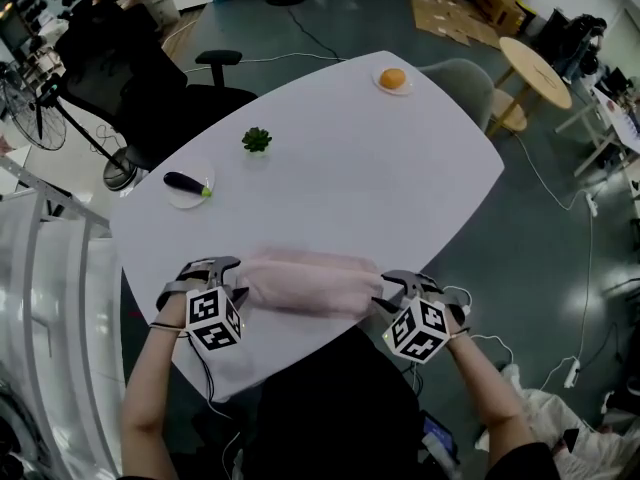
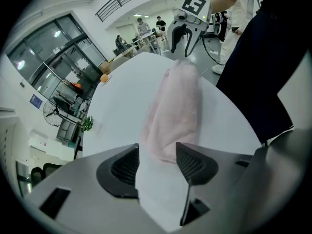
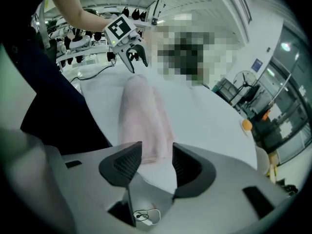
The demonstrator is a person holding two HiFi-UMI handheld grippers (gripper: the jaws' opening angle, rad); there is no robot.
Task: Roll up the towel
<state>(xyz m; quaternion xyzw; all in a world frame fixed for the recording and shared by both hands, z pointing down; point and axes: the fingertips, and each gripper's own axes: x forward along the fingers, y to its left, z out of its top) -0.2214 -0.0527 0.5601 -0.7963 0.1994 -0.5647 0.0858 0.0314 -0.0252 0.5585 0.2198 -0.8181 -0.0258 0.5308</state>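
1. Lying rolled up, the pink towel [image 1: 305, 283] is resting on the table [image 1: 330, 158].
2. Left gripper [image 2: 157, 155] is hovering at the towel's left end, jaws spread, pinching nothing.
3. Right gripper [image 3: 157, 154] is hovering at the towel's right end, likewise spread.

Bright, even overhead light, fisheye-warped edges, towel [image 3: 141, 126] seemingly motion-blurred.
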